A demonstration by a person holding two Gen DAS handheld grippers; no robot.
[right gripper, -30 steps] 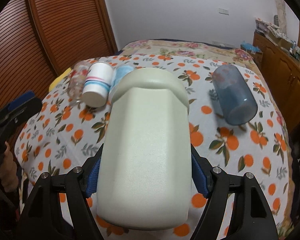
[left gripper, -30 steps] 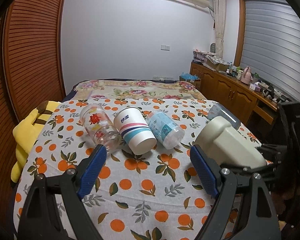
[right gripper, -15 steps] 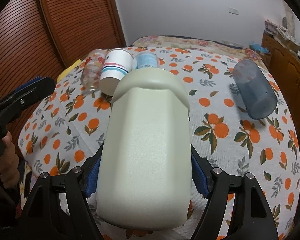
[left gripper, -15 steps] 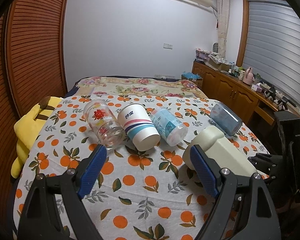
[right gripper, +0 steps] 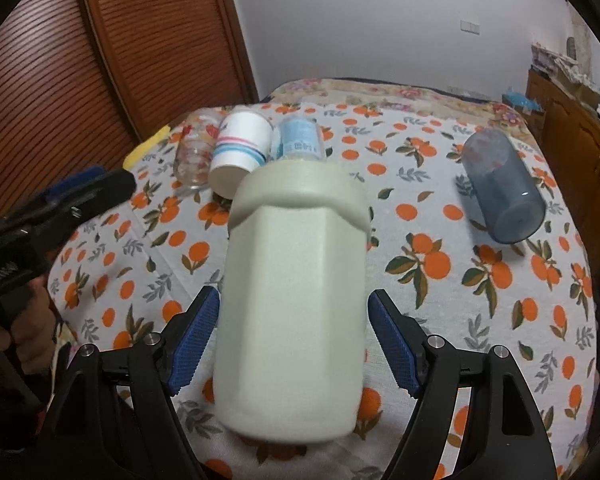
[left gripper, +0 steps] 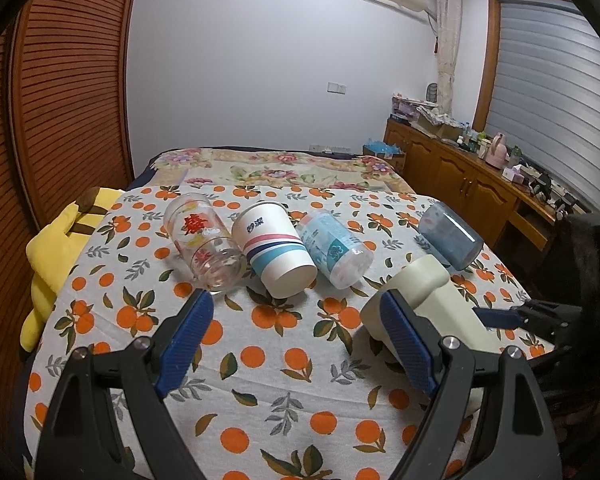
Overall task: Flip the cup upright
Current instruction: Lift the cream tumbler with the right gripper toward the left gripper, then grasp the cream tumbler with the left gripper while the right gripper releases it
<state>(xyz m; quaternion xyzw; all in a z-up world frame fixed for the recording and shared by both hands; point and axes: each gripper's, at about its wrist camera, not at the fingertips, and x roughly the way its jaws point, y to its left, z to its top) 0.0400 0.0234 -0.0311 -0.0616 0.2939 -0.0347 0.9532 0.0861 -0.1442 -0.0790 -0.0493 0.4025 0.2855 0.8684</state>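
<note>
Right gripper (right gripper: 294, 342), jaws parted beside the pale green cup (right gripper: 296, 280), apparently releasing it; left gripper (left gripper: 296, 338) hangs wide, empty, clear of the cups

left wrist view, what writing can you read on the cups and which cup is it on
"妙洁" (second character uncertain): blue print on the striped paper cup.
Large red Chinese character on the glass cup: too distorted to read with confidence.
Label print on the light blue cup: too small to read.
Cream cup and dark blue cup: no writing visible.
</note>
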